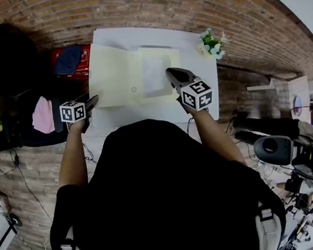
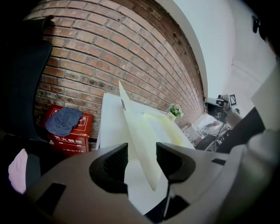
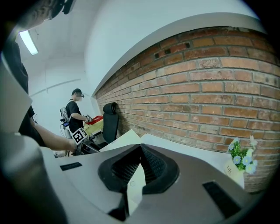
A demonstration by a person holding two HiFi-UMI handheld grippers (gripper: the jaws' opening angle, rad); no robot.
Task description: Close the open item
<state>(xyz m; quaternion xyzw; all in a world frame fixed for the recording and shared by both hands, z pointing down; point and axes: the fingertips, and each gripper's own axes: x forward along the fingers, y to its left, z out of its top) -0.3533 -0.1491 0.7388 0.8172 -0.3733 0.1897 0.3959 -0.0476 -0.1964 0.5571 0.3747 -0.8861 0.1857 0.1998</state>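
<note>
Folder (image 1: pixel 117 75) lying open on the white tabletop (image 1: pixel 192 45), one cover lifted

Nearest, the left claw (image 2: pixel 142 154) is spread, with the folder's raised left cover standing between its jaws; the right claw (image 3: pixel 140 151) is pressed together, pinching the folder's right edge; beyond them the rest of the folder lies flat on the tabletop; a small flower pot (image 1: pixel 212 43) stands at the far corner, by the brick wall (image 1: pixel 146 3).

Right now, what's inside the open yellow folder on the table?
A pale sheet lies in the folder's right half. The right gripper, shut on the folder's edge, covers the near corner, and anything under the sheet is hidden.
</note>
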